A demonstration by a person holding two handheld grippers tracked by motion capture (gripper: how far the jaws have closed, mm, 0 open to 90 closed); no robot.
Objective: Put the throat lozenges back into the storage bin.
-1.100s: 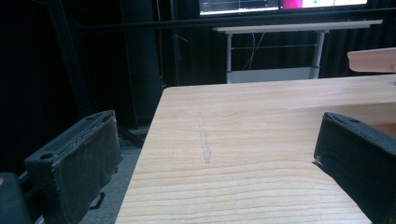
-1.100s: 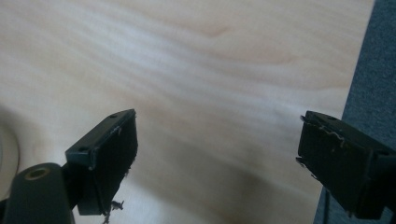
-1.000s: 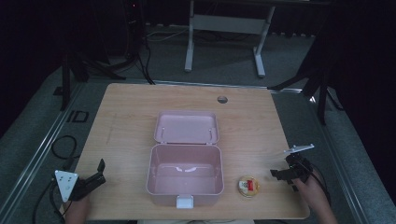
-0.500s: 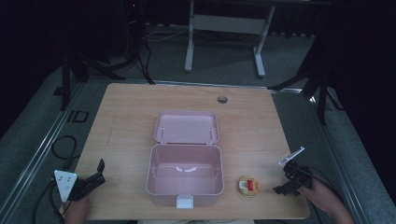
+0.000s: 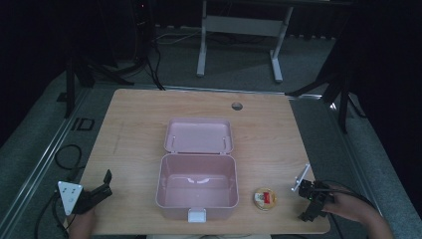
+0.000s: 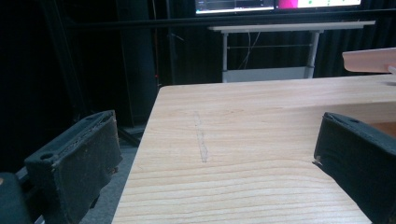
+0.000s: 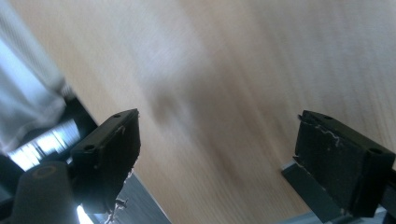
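Wooden table (image 5: 139,129): light, rectangular, centre of the high view, with a small round grommet hole (image 5: 237,106) near its far edge.

Left gripper (image 5: 102,186): lower left of the high view, at the table's near left corner, held by a hand (image 5: 82,226) coming in from the bottom edge; grey three-cornered plate (image 5: 68,196) on top. Jaws spread wide, nothing between them. In the left gripper view the two black jaws stand at the lower left and lower right of the frame, bare tabletop (image 6: 243,140) between them and a faint pencil-like line (image 6: 201,140) on the wood.

Pink box (image 5: 196,186): centre of the high view, lid (image 5: 199,135) swung fully open and lying flat toward the far side. Interior appears empty. White latch (image 5: 197,215) at the near wall.

Small round tin (image 5: 264,198): just right of the box's near right corner, apart from it; red and white markings on top, detail too small to read.

Right gripper (image 5: 309,209): lower right of the high view, at the table's near right corner, held by a hand (image 5: 351,206). Jaws held well apart in the right gripper view, gripping nothing; blurred wood grain (image 7: 243,93) behind them.
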